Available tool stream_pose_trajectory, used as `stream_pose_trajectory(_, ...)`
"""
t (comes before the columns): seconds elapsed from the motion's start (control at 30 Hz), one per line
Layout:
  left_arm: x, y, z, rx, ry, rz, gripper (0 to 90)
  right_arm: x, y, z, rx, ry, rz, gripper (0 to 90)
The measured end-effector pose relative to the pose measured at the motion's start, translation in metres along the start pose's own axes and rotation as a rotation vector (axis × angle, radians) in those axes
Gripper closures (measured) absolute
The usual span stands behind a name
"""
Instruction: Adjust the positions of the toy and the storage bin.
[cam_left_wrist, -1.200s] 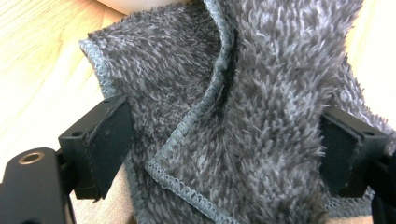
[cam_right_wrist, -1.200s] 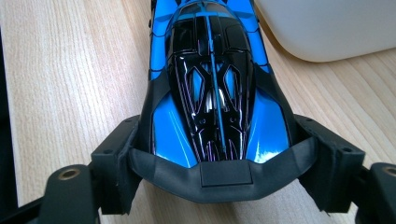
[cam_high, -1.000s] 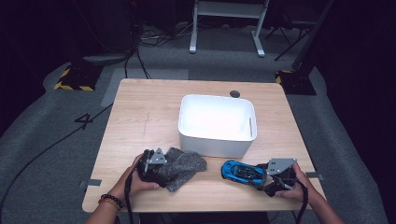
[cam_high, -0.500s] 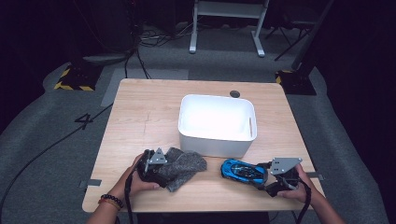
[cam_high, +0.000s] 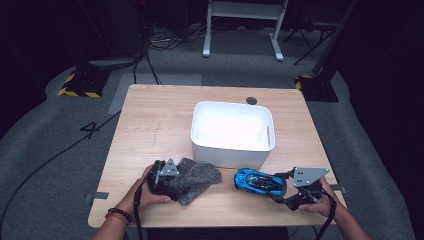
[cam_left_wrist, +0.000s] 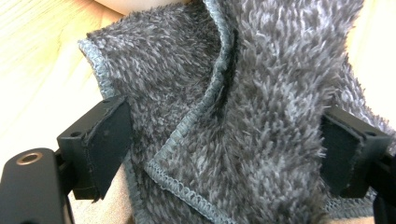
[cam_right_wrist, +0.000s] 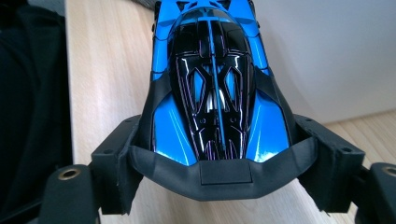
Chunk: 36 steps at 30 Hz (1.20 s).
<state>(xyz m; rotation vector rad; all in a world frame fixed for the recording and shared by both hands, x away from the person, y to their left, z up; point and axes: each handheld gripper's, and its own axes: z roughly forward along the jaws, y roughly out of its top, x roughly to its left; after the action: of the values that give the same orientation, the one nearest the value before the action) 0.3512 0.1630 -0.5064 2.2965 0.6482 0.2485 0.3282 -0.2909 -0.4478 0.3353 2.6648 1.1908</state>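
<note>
The blue toy car (cam_high: 260, 181), lower right of the high view on the wooden table (cam_high: 150, 125), sits clamped at its rear between the right gripper (cam_right_wrist: 223, 163) pads, while lower left the left gripper (cam_left_wrist: 224, 140) stands open around the grey cloth (cam_high: 197, 177), both below the white bin (cam_high: 232, 150).
</note>
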Motion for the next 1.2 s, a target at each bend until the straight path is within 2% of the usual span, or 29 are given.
stream_pose_trajectory(0.3, 0.000, 0.000, 0.000, 0.000, 0.002, 0.001, 13.8, 0.005, 0.014, -0.006, -0.049, 0.028, -0.020, 24.6)
stream_pose_trajectory(0.67, -0.001, 0.000, 0.000, -0.001, 0.010, -0.002, 13.7, 0.007, 0.036, -0.021, -0.120, 0.019, -0.047, 24.7)
stream_pose_trajectory(1.13, -0.001, 0.000, 0.000, -0.001, 0.008, -0.002, 13.7, 0.007, 0.054, -0.033, -0.155, 0.002, -0.077, 24.7)
stream_pose_trajectory(1.2, -0.001, 0.000, 0.000, 0.000, 0.008, -0.003, 13.7, 0.005, 0.058, -0.038, -0.178, 0.000, -0.075, 24.6)
